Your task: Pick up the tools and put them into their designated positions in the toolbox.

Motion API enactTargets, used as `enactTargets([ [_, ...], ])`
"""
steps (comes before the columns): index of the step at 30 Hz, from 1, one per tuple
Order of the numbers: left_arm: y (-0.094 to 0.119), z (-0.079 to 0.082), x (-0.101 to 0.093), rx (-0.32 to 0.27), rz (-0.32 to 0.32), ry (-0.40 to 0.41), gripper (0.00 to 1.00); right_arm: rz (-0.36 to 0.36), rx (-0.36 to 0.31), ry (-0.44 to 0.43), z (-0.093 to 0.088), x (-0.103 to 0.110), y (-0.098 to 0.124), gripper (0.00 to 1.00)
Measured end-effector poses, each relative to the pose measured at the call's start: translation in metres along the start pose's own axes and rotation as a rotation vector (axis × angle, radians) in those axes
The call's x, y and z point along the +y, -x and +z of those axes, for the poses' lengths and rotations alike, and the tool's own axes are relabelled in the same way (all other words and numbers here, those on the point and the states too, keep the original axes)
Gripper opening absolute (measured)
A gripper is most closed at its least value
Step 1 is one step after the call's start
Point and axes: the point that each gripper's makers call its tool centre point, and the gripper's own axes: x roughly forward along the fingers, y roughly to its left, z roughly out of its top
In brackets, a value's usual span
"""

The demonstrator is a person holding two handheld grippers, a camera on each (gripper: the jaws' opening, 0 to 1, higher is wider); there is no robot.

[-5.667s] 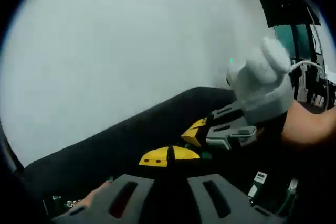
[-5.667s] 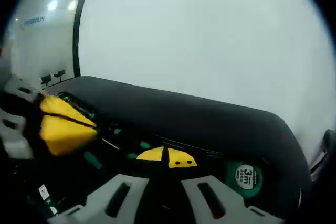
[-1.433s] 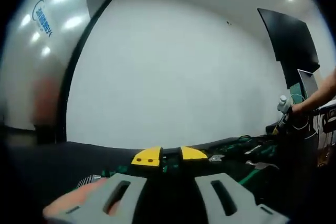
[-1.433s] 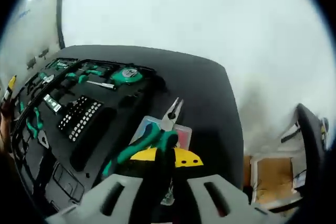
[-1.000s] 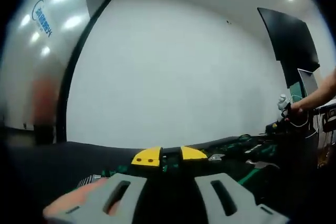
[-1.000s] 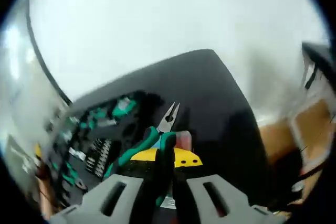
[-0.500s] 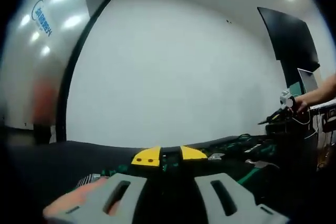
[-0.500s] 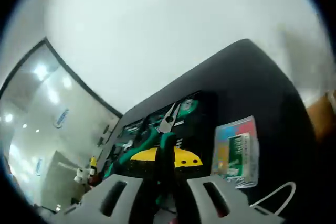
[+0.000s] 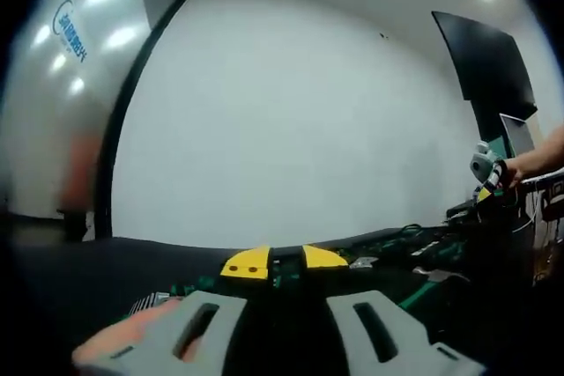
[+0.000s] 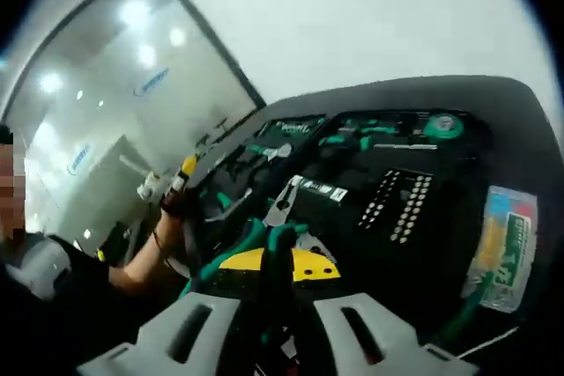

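Right gripper view, jaws clamp pliers over toolbox, left jaws apart.

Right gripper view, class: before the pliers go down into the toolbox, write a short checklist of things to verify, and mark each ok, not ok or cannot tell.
1. Green-handled needle-nose pliers are clamped in the right tool: ok, handles sit between its jaws.
2. Pliers nose points toward the open black toolbox tray: ok.
3. The matching empty slot is identified: cannot tell, the recesses are too small and dark.
4. Path is free of the left tool and the hand holding it: not ok, they sit at the tray's left edge.
5. Colourful packaged card lies outside the tray: ok, on the black cloth to the right.
6. Left tool is free to help: cannot tell.
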Motion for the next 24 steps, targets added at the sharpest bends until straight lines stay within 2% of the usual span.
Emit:
enactTargets([
  [2,0.0,0.0,0.0,0.003,-0.002,0.003,0.09,-0.007,0.022,0.001,-0.005,0.001,-0.004,0.06],
  [5,0.0,0.001,0.0,-0.002,-0.001,-0.001,0.09,-0.075,0.04,0.03,-0.017,-0.003,-0.003,0.07],
  [6,0.0,0.0,-0.001,-0.001,-0.002,-0.001,0.09,-0.114,0.041,0.049,-0.019,-0.006,-0.001,0.07],
  [9,-0.001,-0.001,-0.001,0.002,-0.004,-0.008,0.1,-0.284,0.031,0.201,-0.025,-0.017,0.007,0.07],
  [10,-0.001,-0.001,-0.001,0.001,-0.004,-0.01,0.1,-0.315,0.038,0.218,-0.028,-0.017,0.007,0.07],
  [11,-0.001,-0.001,-0.001,0.004,-0.003,-0.014,0.09,-0.337,0.029,0.23,-0.029,-0.018,0.007,0.07],
  [13,-0.001,-0.002,-0.002,0.007,-0.004,-0.017,0.1,-0.324,-0.047,0.248,-0.011,-0.022,0.003,0.1],
  [14,-0.001,-0.002,-0.002,0.008,-0.004,-0.017,0.1,-0.27,-0.071,0.113,-0.023,0.014,-0.014,0.11],
  [15,-0.001,-0.002,-0.002,0.009,-0.003,-0.018,0.1,-0.254,-0.068,0.054,-0.024,0.019,-0.016,0.11],
  [16,-0.001,-0.002,-0.002,0.01,-0.002,-0.018,0.1,-0.294,-0.097,0.038,-0.015,0.011,-0.003,0.12],
  [18,-0.001,-0.003,-0.002,0.014,-0.002,-0.018,0.1,-0.312,-0.12,0.004,-0.001,0.004,0.009,0.13],
  [19,-0.001,-0.003,-0.003,0.016,-0.002,-0.02,0.1,-0.288,-0.146,-0.017,0.006,0.01,0.011,0.12],
  [20,-0.001,-0.004,-0.002,0.017,-0.003,-0.022,0.1,-0.334,-0.107,-0.027,0.006,0.003,0.023,0.1],
  [21,-0.002,-0.004,-0.002,0.019,-0.005,-0.024,0.1,-0.386,-0.09,0.0,0.009,-0.008,0.032,0.08],
  [22,-0.002,-0.004,-0.002,0.019,-0.007,-0.027,0.1,-0.486,-0.035,0.065,0.009,-0.026,0.048,0.06],
  [24,-0.002,-0.003,-0.002,0.016,-0.004,-0.035,0.1,-0.595,0.037,0.153,0.002,-0.04,0.059,0.01],
])
